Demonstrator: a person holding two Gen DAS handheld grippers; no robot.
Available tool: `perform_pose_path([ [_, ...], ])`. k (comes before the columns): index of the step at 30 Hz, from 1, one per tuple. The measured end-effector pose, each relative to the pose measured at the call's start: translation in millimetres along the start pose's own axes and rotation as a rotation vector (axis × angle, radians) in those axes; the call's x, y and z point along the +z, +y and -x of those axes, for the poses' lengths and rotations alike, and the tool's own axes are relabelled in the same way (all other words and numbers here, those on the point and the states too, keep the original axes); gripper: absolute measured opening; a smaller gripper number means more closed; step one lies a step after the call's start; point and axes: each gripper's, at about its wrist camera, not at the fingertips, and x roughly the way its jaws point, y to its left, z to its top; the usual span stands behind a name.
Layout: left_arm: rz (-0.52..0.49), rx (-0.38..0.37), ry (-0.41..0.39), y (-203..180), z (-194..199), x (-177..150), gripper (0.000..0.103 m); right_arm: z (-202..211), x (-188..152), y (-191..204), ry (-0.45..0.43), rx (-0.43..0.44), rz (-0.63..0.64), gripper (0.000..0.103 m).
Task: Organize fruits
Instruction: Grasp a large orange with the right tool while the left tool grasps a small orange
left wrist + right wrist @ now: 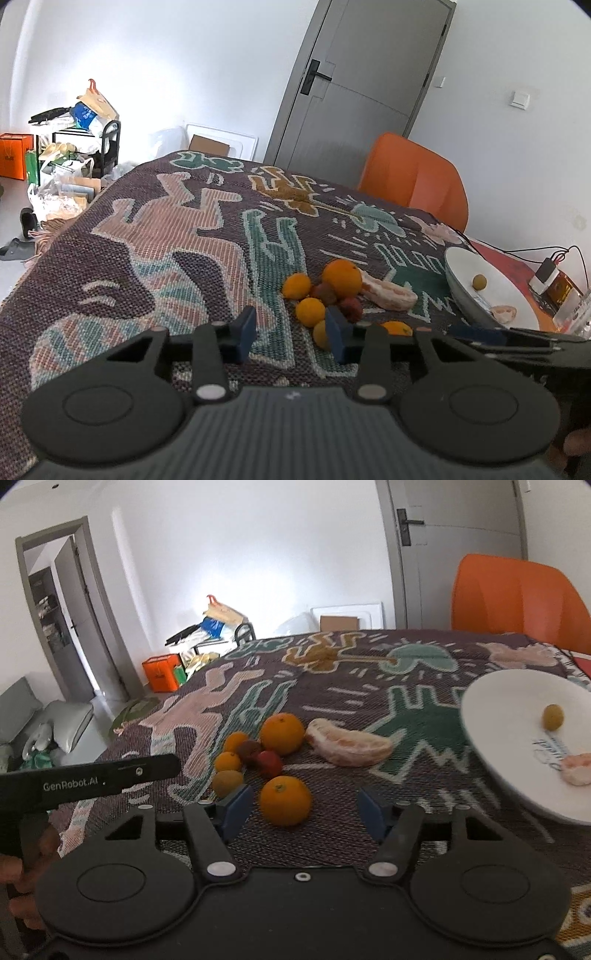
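A pile of fruit lies on the patterned cloth: a big orange (282,733), a near orange (284,800), small yellow-orange fruits (228,761), dark red fruits (269,762) and a peeled pomelo wedge (349,746). A white plate (509,709) at the right holds a small green-yellow fruit (553,717) and a pomelo piece (576,770). My right gripper (304,812) is open, its jaws either side of the near orange, just short of it. My left gripper (291,330) is open and empty, just before the pile (325,291), and shows at the left in the right wrist view (110,775).
An orange chair (517,598) stands behind the table's far right. Cables and a small box (550,275) lie beyond the plate (491,284). Bags and a cart (74,147) crowd the floor at the far left. A grey door (354,92) is behind.
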Motion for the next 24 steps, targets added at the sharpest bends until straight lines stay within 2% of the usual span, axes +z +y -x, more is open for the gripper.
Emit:
perform_pose_path([
  [7,0.013,-0.014,0.025,4.4,-15.1,4.1,0.04,-20.5,0.9,5.7,0.04,0.012,0.007,0.059],
  [8,0.015,-0.017,0.027,4.9,-16.9,4.2,0.04,-23.6,0.1,6.1,0.048,0.015,0.008,0.056],
  [11,0.015,-0.019,0.031,3.4,-23.2,5.9,0.04,-33.9,-2.9,4.3,0.081,0.037,0.005,0.036],
  [21,0.013,-0.038,0.046,-4.5,-39.9,10.2,0.039,-27.0,2.9,-5.1,0.049,0.039,-0.003,0.035],
  [24,0.016,-0.043,0.063,-6.9,-45.6,10.7,0.035,-23.5,5.4,-8.2,0.038,0.026,-0.001,0.035],
])
